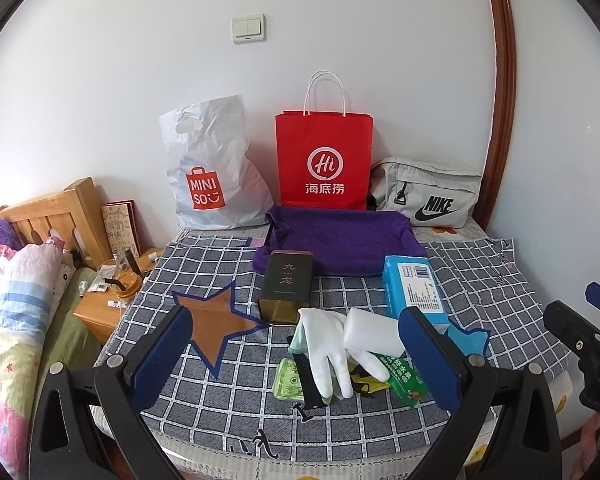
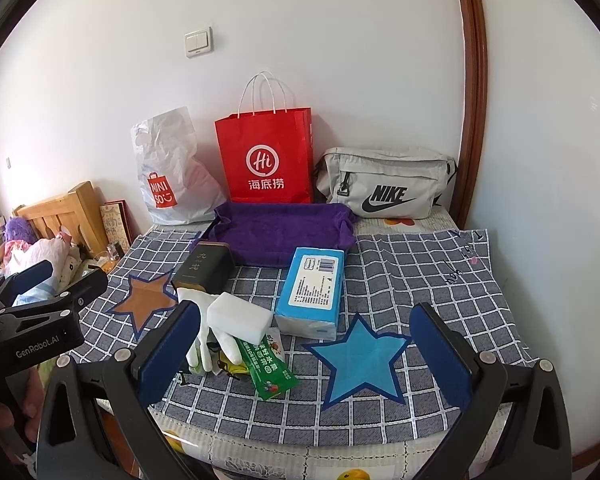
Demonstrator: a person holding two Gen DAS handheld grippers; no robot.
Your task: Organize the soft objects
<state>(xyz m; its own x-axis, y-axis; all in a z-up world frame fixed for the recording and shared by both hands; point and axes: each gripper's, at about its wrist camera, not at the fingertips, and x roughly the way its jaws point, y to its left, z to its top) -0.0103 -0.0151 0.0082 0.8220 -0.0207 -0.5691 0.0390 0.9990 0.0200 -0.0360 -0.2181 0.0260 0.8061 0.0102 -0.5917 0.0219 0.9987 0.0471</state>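
Observation:
A white glove (image 1: 326,350) (image 2: 210,328) lies in a small pile with a white sponge block (image 1: 374,330) (image 2: 239,317), a green snack packet (image 1: 402,378) (image 2: 270,368) and a light green pouch (image 1: 288,378). A blue tissue pack (image 1: 414,292) (image 2: 312,290) and a dark tin (image 1: 286,286) (image 2: 206,266) stand beside it. A purple cloth tray (image 1: 340,244) (image 2: 282,232) sits behind. My left gripper (image 1: 296,360) is open, above the pile. My right gripper (image 2: 306,360) is open over the blue star (image 2: 360,360).
A white Miniso bag (image 1: 212,172) (image 2: 168,176), a red paper bag (image 1: 324,160) (image 2: 266,156) and a grey Nike pouch (image 1: 426,192) (image 2: 384,184) stand against the wall. The checked cloth (image 1: 228,400) covers the table. A bed and nightstand (image 1: 108,304) are left.

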